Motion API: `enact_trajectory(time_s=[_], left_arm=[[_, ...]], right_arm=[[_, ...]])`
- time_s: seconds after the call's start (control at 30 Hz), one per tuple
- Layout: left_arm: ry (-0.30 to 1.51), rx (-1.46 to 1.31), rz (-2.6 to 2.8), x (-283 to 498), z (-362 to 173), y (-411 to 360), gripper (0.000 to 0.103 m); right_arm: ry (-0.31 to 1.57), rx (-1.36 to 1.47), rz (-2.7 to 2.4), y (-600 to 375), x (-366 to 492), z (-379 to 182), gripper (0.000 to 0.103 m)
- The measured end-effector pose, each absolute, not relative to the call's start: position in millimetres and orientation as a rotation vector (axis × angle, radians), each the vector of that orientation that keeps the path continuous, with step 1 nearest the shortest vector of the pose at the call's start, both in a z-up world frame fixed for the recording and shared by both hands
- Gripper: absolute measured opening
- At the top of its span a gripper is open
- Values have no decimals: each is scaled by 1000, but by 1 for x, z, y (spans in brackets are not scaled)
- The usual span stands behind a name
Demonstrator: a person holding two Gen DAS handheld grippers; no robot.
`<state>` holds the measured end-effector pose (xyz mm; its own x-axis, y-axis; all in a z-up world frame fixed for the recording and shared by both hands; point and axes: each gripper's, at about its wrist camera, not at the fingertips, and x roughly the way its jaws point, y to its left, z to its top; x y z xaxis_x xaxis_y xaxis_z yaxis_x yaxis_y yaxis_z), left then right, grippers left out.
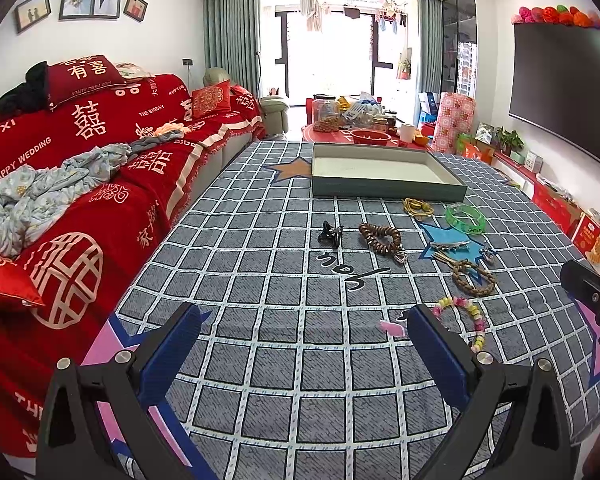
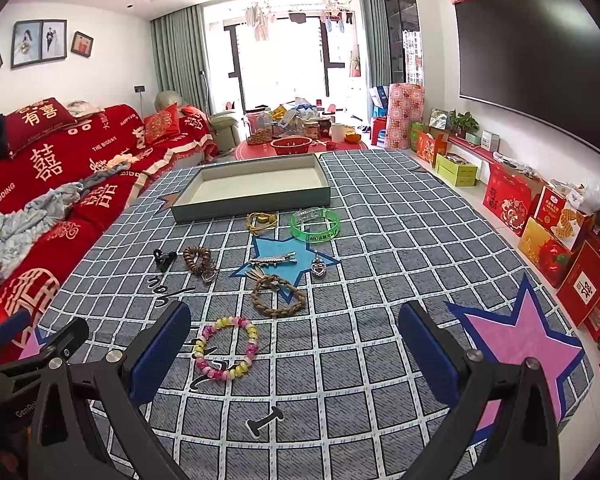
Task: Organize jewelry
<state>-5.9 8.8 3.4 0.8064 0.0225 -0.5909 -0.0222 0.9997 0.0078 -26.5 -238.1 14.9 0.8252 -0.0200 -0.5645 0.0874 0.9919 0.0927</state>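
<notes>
The left gripper [image 1: 300, 344] hangs above the checked blanket [image 1: 284, 360] with its blue-padded fingers [image 1: 172, 344] spread wide and nothing between them. The right gripper [image 2: 296, 344] is spread just as wide and is also empty; in its own view the left gripper [image 2: 32, 344] shows as a dark shape at the lower left edge. Just inside the right gripper's left finger lies a bead bracelet [image 2: 227, 349] of pink, yellow and white beads, flat on the blanket; in the left wrist view the same bead bracelet [image 1: 466, 320] sits partly behind the left gripper's right finger. Beyond it lies a braided brown ring [image 2: 278, 294], overlapping the lower point of a blue star [image 2: 272, 254] printed on the blanket. On the star rests a silver hair clip [image 2: 274, 260], with a heart pendant [image 2: 318, 268] just to its right. To the left of the star lie a brown coiled hair tie [image 2: 198, 260] and, further left, a small black claw clip [image 2: 164, 258]. Further back are a green bangle [image 2: 315, 225] and a yellow cord [image 2: 262, 220], both near the front wall of a shallow grey tray [image 2: 252, 200], which has nothing in it. A red-covered sofa [image 2: 60, 168] runs along the blanket's left side, and a dark television [image 2: 532, 52] hangs on the right wall.
</notes>
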Motion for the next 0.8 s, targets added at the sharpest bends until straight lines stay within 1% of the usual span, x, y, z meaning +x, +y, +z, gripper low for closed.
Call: enact_trajectory(time_s=[0.8], left_arm=[[629, -3, 26, -7, 5, 9, 103]], right_arm=[[595, 120, -55, -238, -28, 18, 103]])
